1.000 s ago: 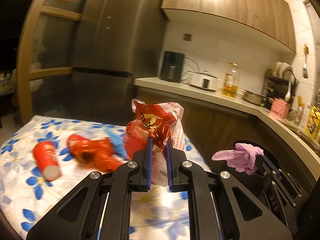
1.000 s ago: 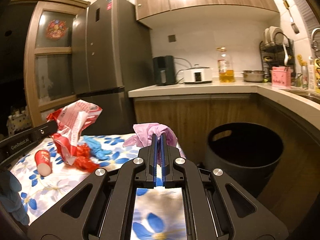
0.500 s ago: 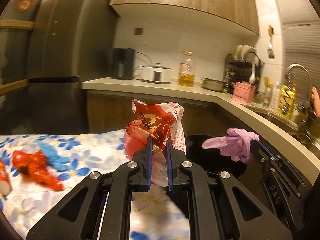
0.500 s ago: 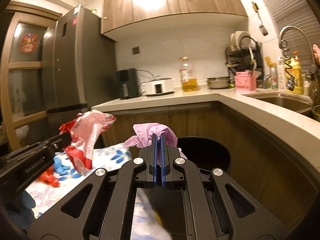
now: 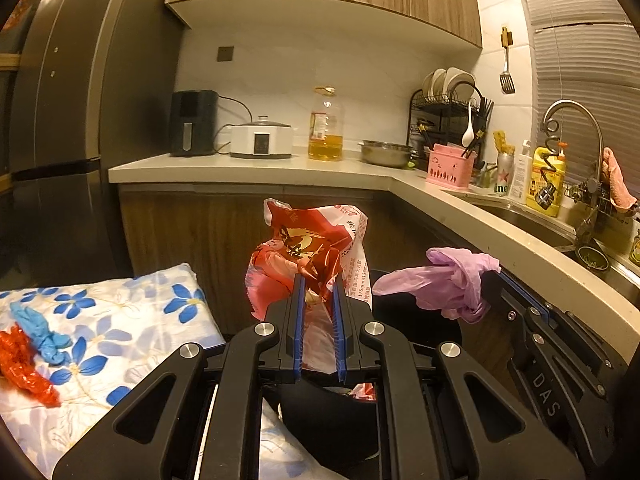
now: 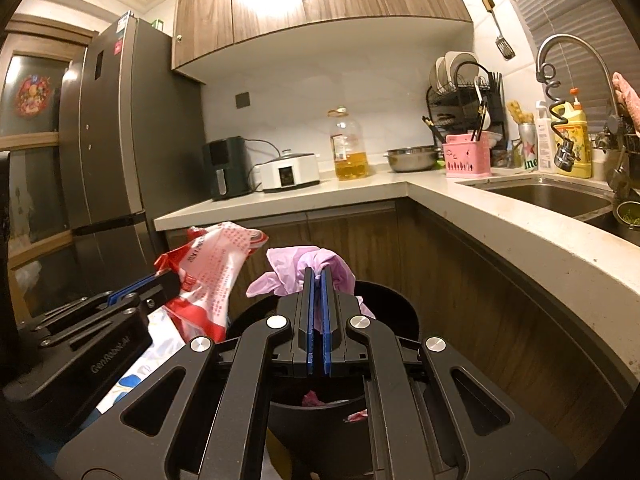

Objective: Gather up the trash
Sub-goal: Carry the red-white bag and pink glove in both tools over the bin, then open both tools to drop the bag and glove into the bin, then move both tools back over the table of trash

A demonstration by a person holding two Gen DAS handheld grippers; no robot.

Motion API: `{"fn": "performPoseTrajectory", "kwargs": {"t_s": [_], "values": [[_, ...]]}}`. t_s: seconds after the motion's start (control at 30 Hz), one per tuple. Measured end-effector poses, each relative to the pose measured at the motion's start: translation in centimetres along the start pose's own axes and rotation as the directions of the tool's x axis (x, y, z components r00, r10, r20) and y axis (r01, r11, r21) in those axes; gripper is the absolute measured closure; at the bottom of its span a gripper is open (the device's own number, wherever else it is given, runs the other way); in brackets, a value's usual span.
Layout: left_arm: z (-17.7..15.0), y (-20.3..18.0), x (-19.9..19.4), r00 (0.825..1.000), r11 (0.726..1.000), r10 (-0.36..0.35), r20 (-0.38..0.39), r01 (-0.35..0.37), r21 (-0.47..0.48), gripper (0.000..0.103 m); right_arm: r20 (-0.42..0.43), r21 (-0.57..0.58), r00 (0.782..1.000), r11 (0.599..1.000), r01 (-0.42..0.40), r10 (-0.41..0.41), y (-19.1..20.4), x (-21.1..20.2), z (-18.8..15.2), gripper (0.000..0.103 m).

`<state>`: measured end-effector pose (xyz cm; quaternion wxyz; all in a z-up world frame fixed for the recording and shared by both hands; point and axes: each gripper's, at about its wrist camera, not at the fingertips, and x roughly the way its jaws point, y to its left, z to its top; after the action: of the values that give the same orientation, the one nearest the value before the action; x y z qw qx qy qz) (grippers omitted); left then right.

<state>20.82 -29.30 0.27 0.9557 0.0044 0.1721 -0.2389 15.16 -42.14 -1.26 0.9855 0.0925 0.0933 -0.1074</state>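
My left gripper (image 5: 318, 280) is shut on a crumpled red and white plastic bag (image 5: 312, 248), which hangs over the black trash bin (image 5: 328, 420). The same bag (image 6: 212, 276) shows at the left of the right wrist view, with the left gripper (image 6: 170, 280) clamped on it. My right gripper (image 6: 319, 274) is shut on a pink glove (image 6: 308, 270) just above the bin (image 6: 392, 304). That glove (image 5: 444, 280) and the right gripper (image 5: 490, 276) appear to the right in the left wrist view. Some trash lies inside the bin.
A table with a blue-flowered cloth (image 5: 120, 320) lies left of the bin, with a blue glove (image 5: 40, 332) and a red wrapper (image 5: 24, 364) on it. Wooden cabinets and an L-shaped counter (image 6: 500, 232) with sink (image 6: 548, 196) enclose the bin. A fridge (image 6: 120, 160) stands left.
Both grippers swung right, away from the table and over the bin, each still clamped on its item. The red cup left the view.
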Motion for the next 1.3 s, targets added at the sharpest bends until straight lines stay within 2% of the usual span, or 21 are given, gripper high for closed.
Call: {"fn": "performPoseTrajectory", "kwargs": {"t_s": [0.57, 0.73, 0.8, 0.97, 1.07, 1.13, 1.17, 1.23, 1.3], "values": [[-0.5, -0.1, 3.4, 0.998, 0.999, -0.046, -0.05, 0.046, 0.003, 0.09, -0.048, 0.014, 0.999, 1.0, -0.023, 0.023, -0.7, 2.7, -0.5, 0.099], [-0.7, -0.2, 4.2, 0.997, 0.998, -0.055, -0.063, 0.056, 0.016, 0.085, -0.069, 0.019, 0.997, 1.0, -0.018, 0.02, -1.0, 3.4, -0.6, 0.098], [-0.9, 0.0, 4.4, 0.996, 0.998, -0.054, -0.067, 0.055, 0.014, 0.08, -0.074, 0.021, 0.997, 1.0, -0.017, 0.018, -1.1, 3.6, -0.6, 0.095], [-1.2, 0.6, 4.8, 0.995, 0.999, -0.043, -0.089, 0.043, 0.003, 0.077, -0.084, 0.038, 0.996, 0.999, 0.005, -0.002, -1.7, 3.7, -0.9, 0.084], [-1.4, 1.3, 4.8, 0.995, 1.0, -0.022, -0.096, 0.021, -0.017, 0.066, -0.085, 0.041, 0.996, 0.999, 0.017, -0.014, -2.0, 3.5, -1.1, 0.074], [-1.5, 1.9, 4.6, 0.996, 0.999, -0.003, -0.091, 0.0, -0.032, 0.05, -0.085, 0.041, 0.996, 0.999, 0.021, -0.018, -2.1, 3.3, -1.1, 0.068], [-1.6, 2.1, 4.4, 0.996, 0.999, 0.003, -0.091, -0.007, -0.037, 0.046, -0.083, 0.04, 0.996, 0.999, 0.023, -0.019, -2.1, 3.2, -1.1, 0.063], [-1.7, 2.6, 4.0, 0.996, 0.998, 0.027, -0.088, -0.032, -0.045, 0.032, -0.079, 0.033, 0.997, 0.999, 0.024, -0.021, -1.8, 2.8, -1.1, 0.06], [-1.9, 2.9, 3.5, 0.995, 0.997, 0.047, -0.088, -0.052, -0.051, 0.025, -0.074, 0.02, 0.997, 0.999, 0.026, -0.024, -1.4, 2.4, -1.1, 0.055]]}}
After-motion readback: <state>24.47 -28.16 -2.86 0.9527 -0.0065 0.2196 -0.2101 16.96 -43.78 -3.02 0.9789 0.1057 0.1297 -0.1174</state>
